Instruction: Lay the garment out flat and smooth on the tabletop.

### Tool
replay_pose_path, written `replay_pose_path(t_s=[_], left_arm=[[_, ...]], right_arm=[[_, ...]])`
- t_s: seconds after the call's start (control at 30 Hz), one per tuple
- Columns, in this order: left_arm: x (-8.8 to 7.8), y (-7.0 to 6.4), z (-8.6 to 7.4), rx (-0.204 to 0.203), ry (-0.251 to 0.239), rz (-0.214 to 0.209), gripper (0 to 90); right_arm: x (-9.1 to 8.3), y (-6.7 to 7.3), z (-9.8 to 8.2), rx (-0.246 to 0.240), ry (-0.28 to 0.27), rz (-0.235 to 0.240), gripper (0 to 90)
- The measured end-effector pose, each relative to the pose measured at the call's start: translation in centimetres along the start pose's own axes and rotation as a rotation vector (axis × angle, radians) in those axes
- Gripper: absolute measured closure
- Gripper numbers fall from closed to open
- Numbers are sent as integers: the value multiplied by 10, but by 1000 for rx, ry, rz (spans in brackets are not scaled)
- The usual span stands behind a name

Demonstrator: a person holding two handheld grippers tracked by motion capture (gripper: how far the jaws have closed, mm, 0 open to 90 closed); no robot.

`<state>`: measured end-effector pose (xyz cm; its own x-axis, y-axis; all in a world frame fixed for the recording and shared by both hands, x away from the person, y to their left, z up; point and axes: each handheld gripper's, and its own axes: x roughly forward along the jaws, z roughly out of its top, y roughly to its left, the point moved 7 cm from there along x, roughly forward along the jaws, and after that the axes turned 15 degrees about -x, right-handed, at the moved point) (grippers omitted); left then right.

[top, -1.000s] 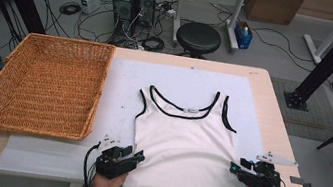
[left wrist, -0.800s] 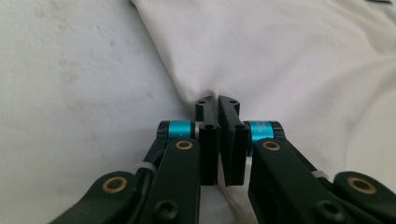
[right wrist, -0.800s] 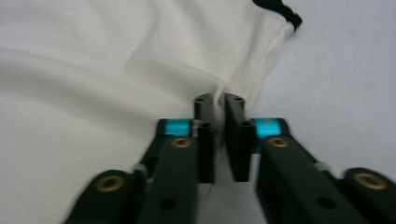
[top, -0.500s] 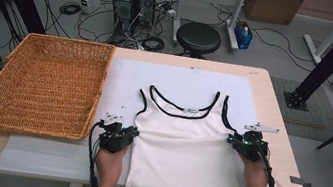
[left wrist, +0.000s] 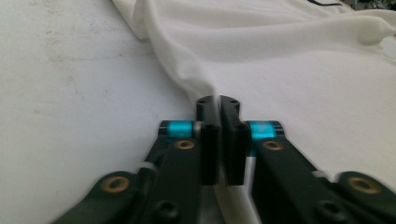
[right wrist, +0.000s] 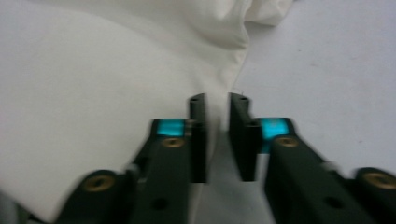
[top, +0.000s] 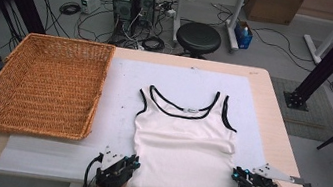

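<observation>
Lying flat at table centre, white tank top point(top: 184, 147), hem at near edge. Left gripper point(top: 129, 165) & right gripper point(top: 238, 176) have just closed, each pinching a near hem corner. Wicker basket point(top: 42, 85) far left.

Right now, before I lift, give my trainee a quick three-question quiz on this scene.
1. True or false: the top lies inside the basket.
2. Where do the left gripper and right gripper hold the top? A neckline; B lower side edges; C straps.
3. In the high view, on which side of the top is the basket?
Key: 1 false, it lies flat on the table beside the basket. 2 B; both grippers' fingers have just been closing, with cloth between them. 3 left.
</observation>
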<state>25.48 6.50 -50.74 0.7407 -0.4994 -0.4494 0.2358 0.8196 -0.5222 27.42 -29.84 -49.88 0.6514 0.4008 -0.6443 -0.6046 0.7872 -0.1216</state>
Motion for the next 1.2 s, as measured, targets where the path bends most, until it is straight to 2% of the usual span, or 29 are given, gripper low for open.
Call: replay_pose_path(t_s=[0.1,0.2,0.3,0.37,0.4,0.43,0.47,0.57,0.7,0.77,0.9,0.97,1.0,1.03,1.07,1.13,1.2], left_arm=[[-8,2,-2,-33,18,-38,877],[-22,1,-3,-59,0,-89,877],[-34,-3,-5,-70,-5,-139,876],[-37,-6,-7,-60,1,-153,871],[-35,-6,-6,-60,-1,-141,789],[-31,-5,-5,-65,2,-114,609],[-26,-3,-2,-83,-2,-93,511],[-15,1,15,-96,-40,-58,494],[4,4,41,-80,-40,-17,492],[15,5,56,-60,-42,7,492],[42,9,81,-39,11,45,494],[55,13,90,-42,23,64,495],[60,16,93,-43,28,78,495],[64,18,95,-52,28,89,495],[68,21,96,-59,28,103,495],[72,25,95,-55,40,112,495],[76,26,90,-54,68,115,493]], right_arm=[[-10,4,-5,6,-4,28,899],[-27,9,-8,12,-30,61,899],[-46,18,-9,1,-42,87,898],[-56,22,-9,-12,-45,87,894],[-57,23,-10,-11,-35,86,826],[-54,21,-10,-7,-23,74,748],[-51,18,-10,4,-20,64,731],[-37,10,-3,41,-28,43,646],[-10,-4,16,38,-24,-4,568],[6,-14,25,40,-12,-21,568],[41,-30,41,27,52,-53,580],[52,-35,45,26,74,-57,646],[55,-37,45,14,86,-62,687],[54,-37,45,19,85,-65,783],[53,-36,45,14,87,-43,871],[49,-33,42,-9,93,-40,881],[45,-31,40,-8,101,-36,882]])
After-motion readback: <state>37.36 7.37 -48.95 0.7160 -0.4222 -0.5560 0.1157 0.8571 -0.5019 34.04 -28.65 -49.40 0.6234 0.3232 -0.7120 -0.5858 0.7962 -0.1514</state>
